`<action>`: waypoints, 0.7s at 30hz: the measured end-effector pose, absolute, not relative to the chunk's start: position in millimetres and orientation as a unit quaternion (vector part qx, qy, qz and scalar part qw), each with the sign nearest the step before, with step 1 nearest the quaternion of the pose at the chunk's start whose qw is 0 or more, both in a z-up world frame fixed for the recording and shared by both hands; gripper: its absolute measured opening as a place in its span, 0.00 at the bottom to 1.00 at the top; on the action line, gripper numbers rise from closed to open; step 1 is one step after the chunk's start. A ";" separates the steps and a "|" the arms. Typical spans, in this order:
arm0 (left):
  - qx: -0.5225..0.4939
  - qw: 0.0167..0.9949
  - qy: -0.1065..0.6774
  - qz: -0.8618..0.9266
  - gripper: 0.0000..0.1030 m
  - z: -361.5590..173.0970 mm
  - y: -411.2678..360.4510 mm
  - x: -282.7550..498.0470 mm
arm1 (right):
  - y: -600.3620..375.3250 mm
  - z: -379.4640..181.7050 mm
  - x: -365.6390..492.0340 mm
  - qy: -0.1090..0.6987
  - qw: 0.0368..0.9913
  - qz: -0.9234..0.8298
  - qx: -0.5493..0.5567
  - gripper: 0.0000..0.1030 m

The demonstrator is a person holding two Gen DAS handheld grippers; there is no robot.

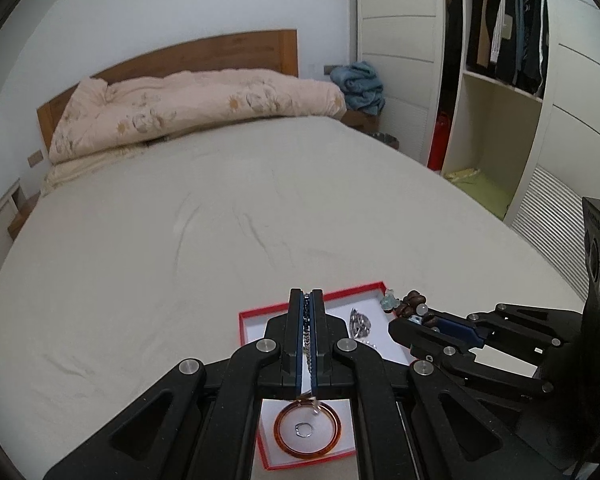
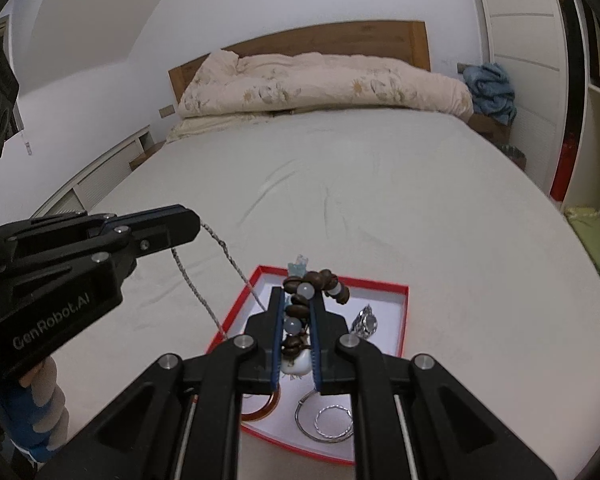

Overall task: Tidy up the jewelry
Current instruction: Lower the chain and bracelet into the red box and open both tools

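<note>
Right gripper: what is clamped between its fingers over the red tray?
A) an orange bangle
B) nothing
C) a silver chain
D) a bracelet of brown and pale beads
D: in the right wrist view the right gripper is shut on the bead bracelet, above the red tray; the silver chain hangs from the left gripper.

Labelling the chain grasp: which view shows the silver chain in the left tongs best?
Right wrist view. There the silver braided chain hangs in a loop from the shut left tongs down to the red-rimmed white tray. The left wrist view shows only a short stretch pinched between the blue pads.
</note>
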State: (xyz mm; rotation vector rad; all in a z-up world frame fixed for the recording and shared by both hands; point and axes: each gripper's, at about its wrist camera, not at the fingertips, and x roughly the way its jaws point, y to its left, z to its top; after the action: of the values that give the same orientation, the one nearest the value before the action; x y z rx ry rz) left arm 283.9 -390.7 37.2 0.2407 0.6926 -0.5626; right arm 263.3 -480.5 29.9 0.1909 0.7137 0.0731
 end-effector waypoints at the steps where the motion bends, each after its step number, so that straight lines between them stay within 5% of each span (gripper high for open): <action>1: 0.115 0.894 0.339 -0.271 0.02 32.0 -391.9 286.3 | -481.1 23.0 265.5 0.354 0.930 0.035 0.095 0.10; 21: 0.124 0.855 0.437 -0.251 0.02 -76.2 -394.4 306.9 | -490.8 -61.7 282.5 0.431 0.894 0.031 0.122 0.10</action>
State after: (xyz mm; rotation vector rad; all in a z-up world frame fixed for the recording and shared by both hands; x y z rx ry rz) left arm 306.9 -394.4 -76.2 0.2599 0.9178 -0.5286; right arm 282.5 -490.8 -61.7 0.2538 0.8935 0.0636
